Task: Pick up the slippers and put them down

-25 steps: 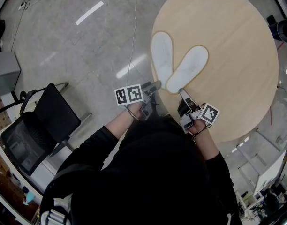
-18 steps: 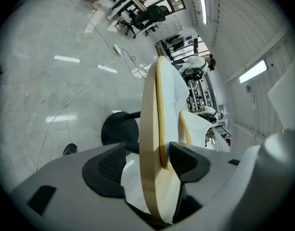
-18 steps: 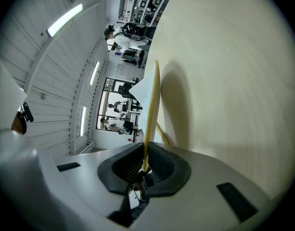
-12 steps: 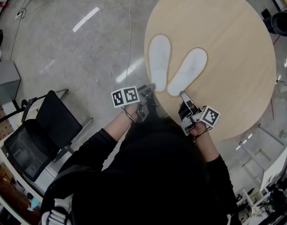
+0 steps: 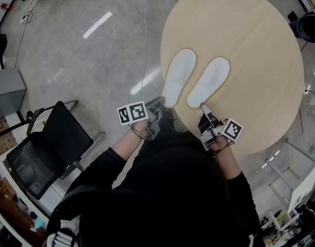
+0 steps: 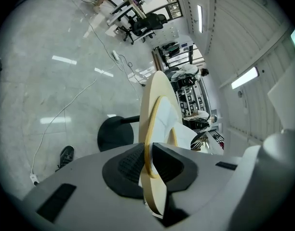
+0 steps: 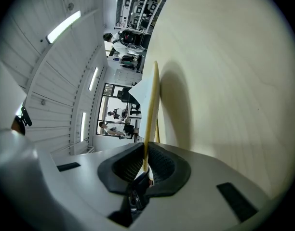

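Plainly both tools have a bite. The left gripper [image 5: 160, 104], whose jaws have just been closing, pinches the heel rim of the left slipper [image 5: 177, 76], and the right gripper [image 5: 202, 107] is clamped on the heel edge of the right slipper [image 5: 209, 81]. Both slippers lie flat at about eight o'clock on the round table [image 5: 250, 45], toes toward one o'clock. Each hold takes only a thin edge, so I judge a quick lift could let a limp sole droop, twist free and drop. The left one, beside the table's rim, might fall off it.

Right gripper [image 7: 144, 154] clamped on slipper [image 7: 152, 105] edge, table [image 7: 224, 81] alongside.
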Demonstrator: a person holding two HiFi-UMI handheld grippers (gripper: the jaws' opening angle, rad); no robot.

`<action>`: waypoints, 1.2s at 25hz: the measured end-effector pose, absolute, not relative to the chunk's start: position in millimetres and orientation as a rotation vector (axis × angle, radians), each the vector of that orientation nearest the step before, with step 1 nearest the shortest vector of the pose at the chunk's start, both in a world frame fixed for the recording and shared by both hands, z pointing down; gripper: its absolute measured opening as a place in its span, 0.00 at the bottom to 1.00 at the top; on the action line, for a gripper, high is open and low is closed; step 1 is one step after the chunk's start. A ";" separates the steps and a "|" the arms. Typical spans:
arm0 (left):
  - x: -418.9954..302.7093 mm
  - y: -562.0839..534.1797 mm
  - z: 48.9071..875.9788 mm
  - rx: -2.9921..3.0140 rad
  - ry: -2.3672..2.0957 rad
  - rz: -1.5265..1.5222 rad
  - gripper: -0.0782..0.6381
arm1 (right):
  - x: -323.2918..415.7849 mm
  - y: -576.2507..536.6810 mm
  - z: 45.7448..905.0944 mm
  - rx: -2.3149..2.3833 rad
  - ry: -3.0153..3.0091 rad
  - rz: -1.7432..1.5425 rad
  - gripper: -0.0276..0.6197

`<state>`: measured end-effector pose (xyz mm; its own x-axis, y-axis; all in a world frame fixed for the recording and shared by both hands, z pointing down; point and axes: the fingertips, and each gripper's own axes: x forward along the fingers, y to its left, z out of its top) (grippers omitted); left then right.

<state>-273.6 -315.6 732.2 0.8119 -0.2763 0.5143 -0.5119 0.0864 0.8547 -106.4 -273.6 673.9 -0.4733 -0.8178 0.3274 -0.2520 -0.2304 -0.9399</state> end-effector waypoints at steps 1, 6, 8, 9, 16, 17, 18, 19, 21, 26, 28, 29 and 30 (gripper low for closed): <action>-273.5 -315.1 729.4 1.511 -0.653 0.185 0.20 | -106.6 -274.0 673.8 -1.277 1.599 -1.747 0.10; -267.0 -315.4 709.6 1.563 -0.606 0.142 0.17 | -103.9 -273.6 668.1 -1.277 1.600 -1.713 0.10; -262.3 -318.3 702.6 1.575 -0.583 0.127 0.17 | -102.2 -271.8 666.1 -1.284 1.597 -1.702 0.10; -259.1 -320.1 699.2 1.582 -0.570 0.120 0.17 | -101.2 -270.8 664.8 -1.287 1.591 -1.696 0.10; -220.6 -321.4 667.4 1.620 -0.466 0.061 0.17 | -77.0 -255.2 642.0 -1.310 1.547 -1.605 0.10; -214.1 -320.3 660.3 1.622 -0.451 0.041 0.17 | -71.5 -251.9 637.4 -1.312 1.538 -1.589 0.10; -207.0 -319.1 651.9 1.625 -0.432 0.020 0.17 | -65.4 -248.4 632.9 -1.314 1.525 -1.573 0.10; -199.0 -317.4 642.4 1.629 -0.409 -0.003 0.17 | -58.6 -244.6 628.6 -1.317 1.510 -1.556 0.10; -180.9 -311.4 620.7 1.615 -0.353 -0.051 0.17 | -43.0 -236.0 620.0 -1.326 1.484 -1.515 0.10; -135.2 -303.6 568.4 1.659 -0.238 -0.114 0.17 | 3.3 -216.9 595.7 -1.359 1.443 -1.385 0.10; -119.9 -297.2 551.5 1.670 -0.205 -0.146 0.17 | 19.7 -203.9 584.9 -1.359 1.426 -1.337 0.10; -113.2 -291.3 543.2 1.671 -0.190 -0.160 0.17 | 26.5 -195.7 578.1 -1.355 1.422 -1.314 0.10; -106.6 -284.1 534.1 1.675 -0.177 -0.170 0.17 | 32.6 -186.6 569.6 -1.350 1.421 -1.294 0.10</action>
